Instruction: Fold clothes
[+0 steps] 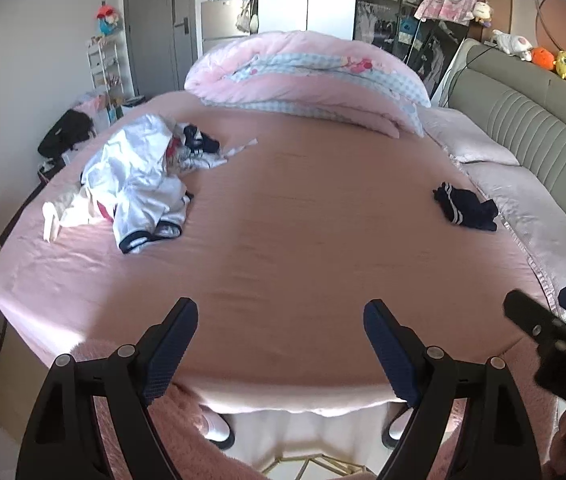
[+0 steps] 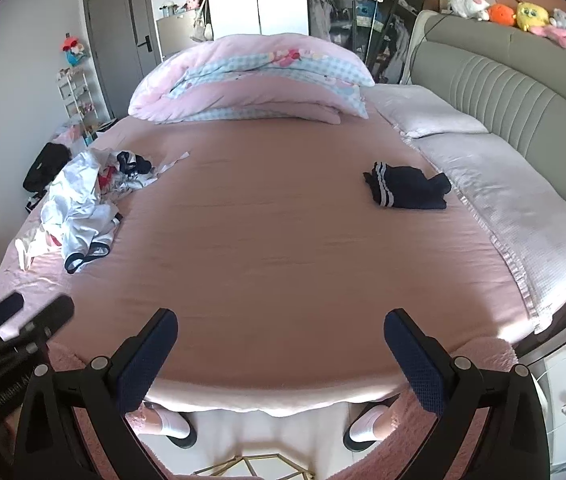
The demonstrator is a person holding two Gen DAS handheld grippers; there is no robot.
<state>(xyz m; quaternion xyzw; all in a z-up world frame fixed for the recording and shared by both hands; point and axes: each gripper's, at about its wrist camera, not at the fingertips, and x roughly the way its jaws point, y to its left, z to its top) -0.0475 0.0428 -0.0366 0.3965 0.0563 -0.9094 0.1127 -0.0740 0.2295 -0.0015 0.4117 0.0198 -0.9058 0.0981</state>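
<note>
A crumpled pile of white clothes with navy trim (image 1: 139,184) (image 2: 81,208) lies on the left side of the pink bed (image 1: 283,216) (image 2: 275,232). A folded navy garment with white stripes (image 1: 465,208) (image 2: 407,192) rests on the right, beside the pale pillows. My left gripper (image 1: 281,314) is open and empty above the bed's near edge. My right gripper (image 2: 281,324) is also open and empty, held level with it to the right. The right gripper (image 1: 543,312) shows at the left wrist view's right edge, and the left gripper (image 2: 29,312) at the right wrist view's left edge.
A rolled pink and checked duvet (image 1: 307,76) (image 2: 251,80) lies across the far end. A grey padded headboard (image 1: 523,128) (image 2: 515,84) with plush toys runs along the right. A person's feet in white socks (image 2: 171,424) stand at the bed's foot. A black bag (image 1: 65,132) sits left.
</note>
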